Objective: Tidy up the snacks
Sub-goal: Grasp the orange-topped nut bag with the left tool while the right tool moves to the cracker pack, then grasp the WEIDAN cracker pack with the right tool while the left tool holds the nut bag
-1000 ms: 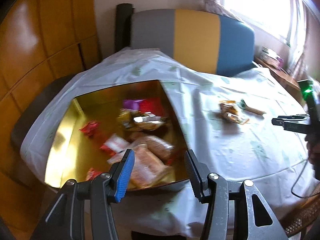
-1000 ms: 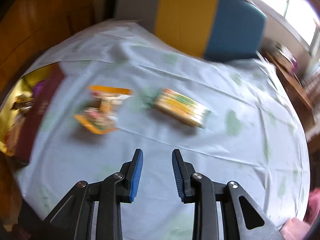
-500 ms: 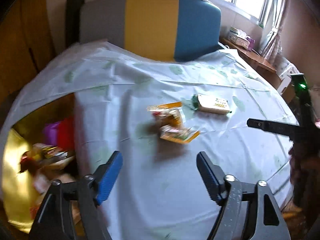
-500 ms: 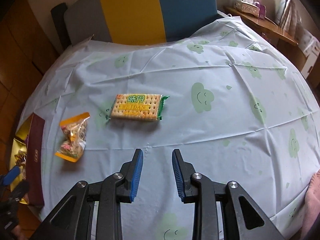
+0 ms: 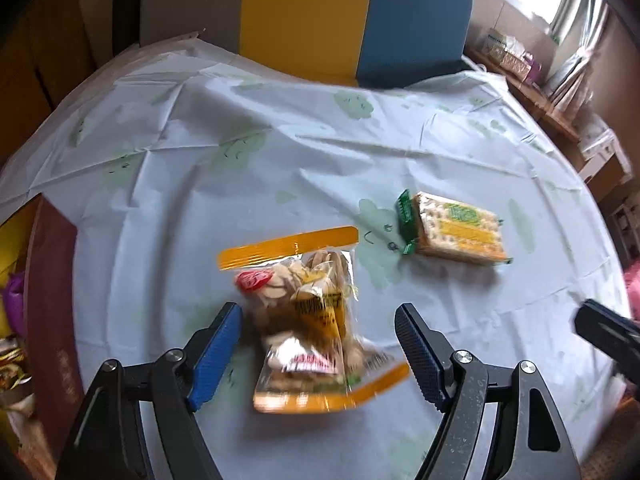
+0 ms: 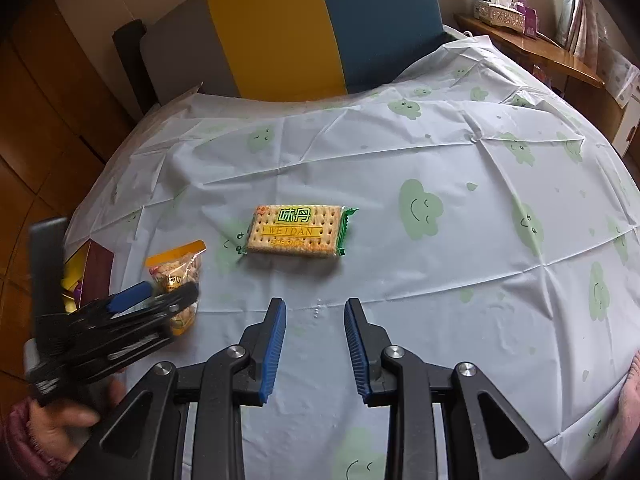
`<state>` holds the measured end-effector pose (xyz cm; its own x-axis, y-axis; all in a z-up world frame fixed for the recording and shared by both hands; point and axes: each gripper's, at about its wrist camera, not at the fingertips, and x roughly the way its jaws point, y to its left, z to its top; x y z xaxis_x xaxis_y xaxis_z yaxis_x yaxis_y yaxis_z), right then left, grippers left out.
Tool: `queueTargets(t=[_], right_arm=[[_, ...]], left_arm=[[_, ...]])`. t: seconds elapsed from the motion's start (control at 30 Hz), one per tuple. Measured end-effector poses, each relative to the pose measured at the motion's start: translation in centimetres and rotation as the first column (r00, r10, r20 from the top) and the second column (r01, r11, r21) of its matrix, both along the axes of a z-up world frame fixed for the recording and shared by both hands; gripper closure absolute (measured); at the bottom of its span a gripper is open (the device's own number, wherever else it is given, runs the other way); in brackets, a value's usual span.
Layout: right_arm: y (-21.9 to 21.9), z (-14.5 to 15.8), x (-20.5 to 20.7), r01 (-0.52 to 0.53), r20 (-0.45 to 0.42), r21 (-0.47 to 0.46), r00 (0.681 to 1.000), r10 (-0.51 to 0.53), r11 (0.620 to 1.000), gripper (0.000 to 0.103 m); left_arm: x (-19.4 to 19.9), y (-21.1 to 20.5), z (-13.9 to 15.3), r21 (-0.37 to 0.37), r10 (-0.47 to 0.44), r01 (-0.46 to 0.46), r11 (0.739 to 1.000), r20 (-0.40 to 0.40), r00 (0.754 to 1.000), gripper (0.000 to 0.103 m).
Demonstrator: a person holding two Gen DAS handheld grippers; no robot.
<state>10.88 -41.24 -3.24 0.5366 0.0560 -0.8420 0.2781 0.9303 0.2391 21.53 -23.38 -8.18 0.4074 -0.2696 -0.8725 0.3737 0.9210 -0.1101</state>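
The tablecloth (image 6: 460, 280) is pale blue with green smiley clouds all over. The cracker pack (image 6: 298, 230) is tan, yellow band, green ends. The nut bag (image 5: 308, 320) is clear with orange strips. Chair back (image 6: 304, 28) goes grey, yellow, blue. Both tools have blue pads (image 6: 274, 344) on black.

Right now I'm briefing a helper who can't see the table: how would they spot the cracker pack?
Find the round table under the pale cloud-print tablecloth, before the yellow-and-blue chair. Near the middle lies the cracker pack, flat and rectangular. Unlike the clear, orange-edged nut bag between the open left tongs, it shows pale square crackers, green ends and "WEIDAN".
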Motion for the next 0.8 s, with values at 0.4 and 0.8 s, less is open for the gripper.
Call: queueTargets(t=[0.4, 0.8], right_arm=[[0.7, -0.4, 0.0, -0.033, -0.025, -0.041, 0.999, 0.032, 0.999, 0.072], [3.2, -2.3, 0.3, -0.148, -0.099, -0.015, 0.984, 0.145, 0.989, 0.072]], left_arm=[[-7.8, 2.6, 0.8, 0.054, -0.099, 0.093, 0.994, 0.122, 0.988, 0.056], [-11.4, 5.2, -1.7, 0.042, -0.118, 0.111, 0.993, 0.191, 0.974, 0.05]])
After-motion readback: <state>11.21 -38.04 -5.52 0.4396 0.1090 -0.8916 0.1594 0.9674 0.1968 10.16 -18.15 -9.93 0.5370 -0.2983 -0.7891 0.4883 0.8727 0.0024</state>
